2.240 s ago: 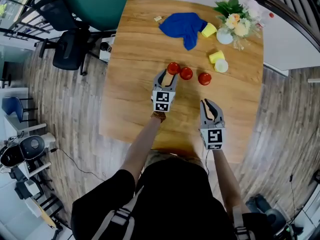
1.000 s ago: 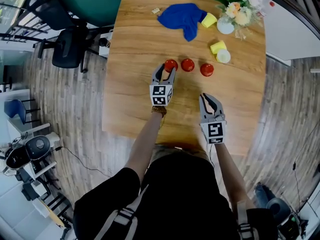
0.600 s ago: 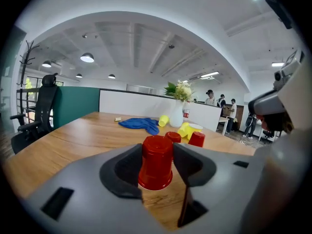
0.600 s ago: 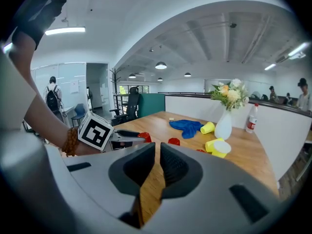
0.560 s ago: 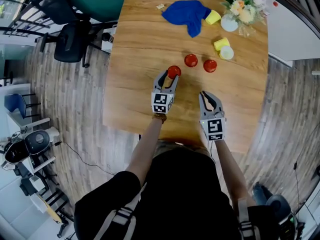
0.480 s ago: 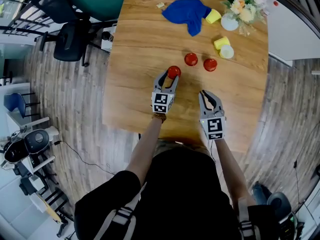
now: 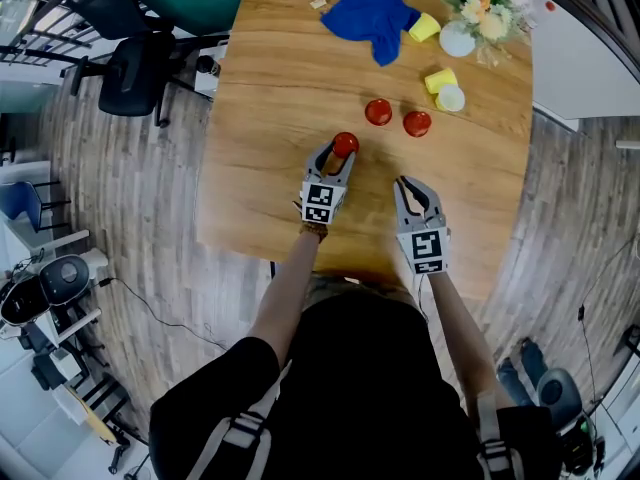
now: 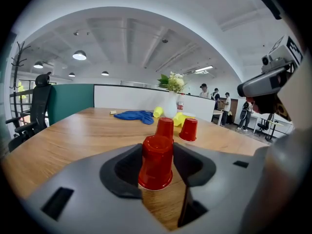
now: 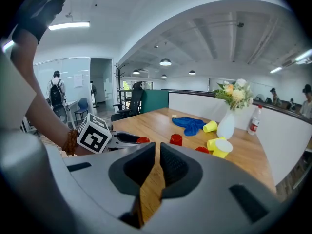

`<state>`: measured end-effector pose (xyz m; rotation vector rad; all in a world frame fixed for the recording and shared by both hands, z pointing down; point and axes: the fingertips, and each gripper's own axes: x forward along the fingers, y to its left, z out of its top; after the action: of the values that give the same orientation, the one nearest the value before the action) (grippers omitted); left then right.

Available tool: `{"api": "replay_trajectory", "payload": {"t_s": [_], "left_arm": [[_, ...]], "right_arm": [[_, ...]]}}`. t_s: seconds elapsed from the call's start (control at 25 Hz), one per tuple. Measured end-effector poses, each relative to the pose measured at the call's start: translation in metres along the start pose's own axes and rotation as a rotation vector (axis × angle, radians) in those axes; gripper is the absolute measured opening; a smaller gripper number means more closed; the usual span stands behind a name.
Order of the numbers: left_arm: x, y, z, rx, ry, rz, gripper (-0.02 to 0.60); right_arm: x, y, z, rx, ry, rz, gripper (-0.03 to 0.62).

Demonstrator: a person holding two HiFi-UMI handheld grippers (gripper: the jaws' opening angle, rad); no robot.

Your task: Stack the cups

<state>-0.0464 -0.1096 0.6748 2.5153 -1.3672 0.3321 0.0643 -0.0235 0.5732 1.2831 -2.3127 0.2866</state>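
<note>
Left gripper (image 7: pixel 338 154) clamps a red cup (image 8: pixel 156 162); right gripper (image 7: pixel 411 188) is pinched closed, empty.
The cup is glossy red plastic, upside down, with its flat base on top and its wider rim low between the left jaws, whose pads press its sides over the table (image 7: pixel 270 118). A second red cup (image 7: pixel 378 112) and a third (image 7: pixel 417 123) stand inverted ahead and right of those jaws, near each other. Yellow cups (image 7: pixel 437 80) lie beyond them.
</note>
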Motion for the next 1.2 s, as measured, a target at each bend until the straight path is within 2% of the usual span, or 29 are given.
{"api": "replay_trajectory", "payload": {"t_s": [0.2,0.28,0.4,0.6,0.8,1.04,1.2], "left_arm": [[0.001,-0.001,0.001,0.005,0.001,-0.004,0.218],[-0.001,-0.001,0.005,0.003,-0.009,-0.011,0.248],[-0.012,-0.002,0.018,0.011,-0.039,-0.022,0.253],[-0.035,-0.013,0.040,0.060,-0.075,-0.063,0.253],[-0.055,-0.022,0.047,0.062,-0.095,-0.062,0.253],[-0.068,-0.035,0.036,0.087,-0.064,-0.095,0.253],[-0.077,-0.038,0.029,0.090,-0.046,-0.102,0.252]], "right_arm": [[0.007,-0.008,0.000,-0.017,-0.003,-0.011,0.049],[0.013,-0.013,0.002,-0.025,-0.007,-0.011,0.064],[0.026,-0.022,0.010,-0.051,-0.007,-0.002,0.085],[0.063,-0.043,0.017,-0.106,0.007,0.004,0.130],[0.105,-0.057,0.014,-0.124,0.044,0.008,0.176],[0.144,-0.065,0.003,-0.084,0.093,0.009,0.189],[0.162,-0.070,-0.008,-0.064,0.135,-0.006,0.225]]}}
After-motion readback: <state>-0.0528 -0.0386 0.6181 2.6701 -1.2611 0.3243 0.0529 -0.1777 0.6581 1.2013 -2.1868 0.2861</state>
